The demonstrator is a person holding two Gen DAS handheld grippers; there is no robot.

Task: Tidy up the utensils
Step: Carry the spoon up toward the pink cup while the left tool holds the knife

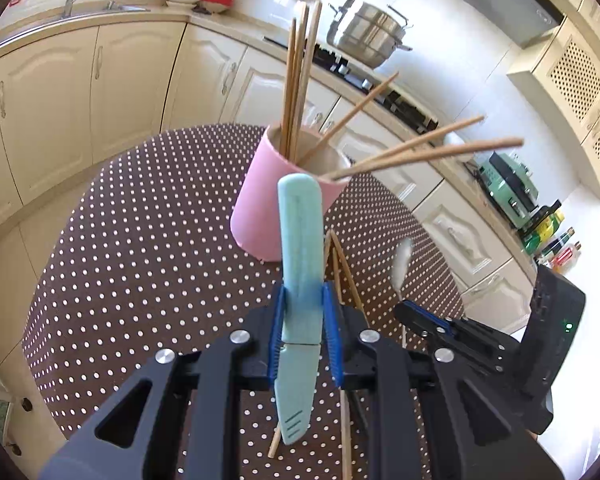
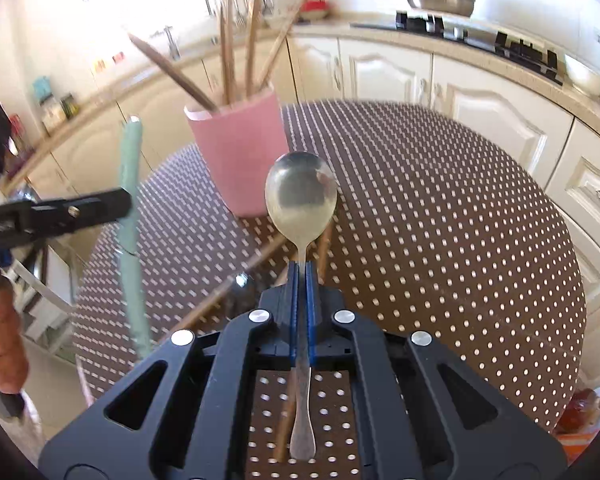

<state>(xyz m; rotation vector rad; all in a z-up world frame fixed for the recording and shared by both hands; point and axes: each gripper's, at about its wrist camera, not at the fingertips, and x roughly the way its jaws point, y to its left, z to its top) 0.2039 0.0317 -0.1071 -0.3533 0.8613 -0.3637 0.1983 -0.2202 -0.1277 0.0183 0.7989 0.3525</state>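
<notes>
Left wrist, claw [image 1: 305, 312] upright w/ knife [image 1: 300, 280] (clamped)

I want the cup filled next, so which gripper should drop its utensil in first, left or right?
Probably left: the left gripper holds the teal knife just short of the pink cup. The right gripper holds its spoon slightly farther back.

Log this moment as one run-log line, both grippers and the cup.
left gripper: shut on teal knife | right gripper: shut on metal spoon | pink cup: upright on table, holding chopsticks
</notes>
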